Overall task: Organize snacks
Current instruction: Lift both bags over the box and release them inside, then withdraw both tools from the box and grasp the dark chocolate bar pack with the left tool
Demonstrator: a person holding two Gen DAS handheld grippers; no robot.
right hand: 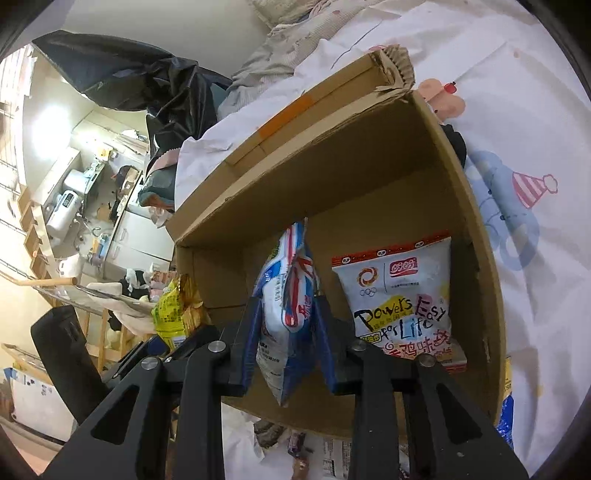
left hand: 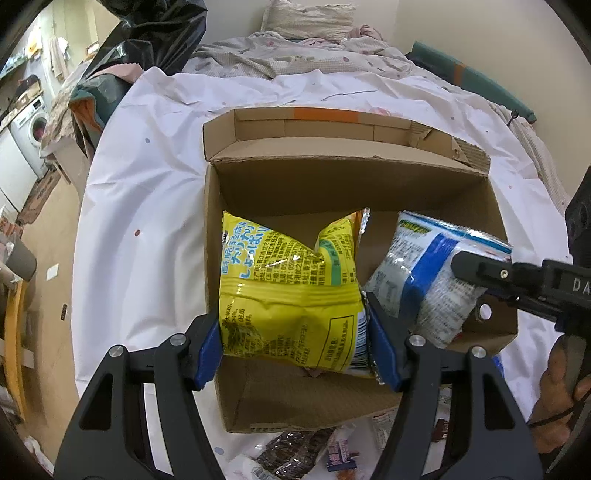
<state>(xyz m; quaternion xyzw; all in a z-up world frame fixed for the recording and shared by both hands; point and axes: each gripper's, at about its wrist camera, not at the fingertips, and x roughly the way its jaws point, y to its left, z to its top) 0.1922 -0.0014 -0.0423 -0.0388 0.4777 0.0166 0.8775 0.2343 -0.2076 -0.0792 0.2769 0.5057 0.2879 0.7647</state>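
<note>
An open cardboard box [left hand: 332,173] sits on a white sheet. My left gripper [left hand: 291,325] is shut on a yellow snack bag [left hand: 288,280], its blue pads pressing both sides, and holds it upright in the box's left half. To its right, my right gripper [left hand: 469,284] reaches in from the side, holding a blue-and-white snack bag [left hand: 417,269]. In the right wrist view, the right gripper [right hand: 288,306] pinches that blue-and-white bag [right hand: 284,332] edge-on inside the box [right hand: 332,166]. A white printed snack bag [right hand: 399,295] stands against the box's right wall. The yellow bag [right hand: 173,310] shows at the left.
Several loose snack packets [left hand: 295,454] lie on the sheet [left hand: 147,184] in front of the box. A black plastic bag [left hand: 159,33] sits at the far left of the bed, with crumpled bedding [left hand: 295,55] behind. A hand [left hand: 557,387] grips the right tool.
</note>
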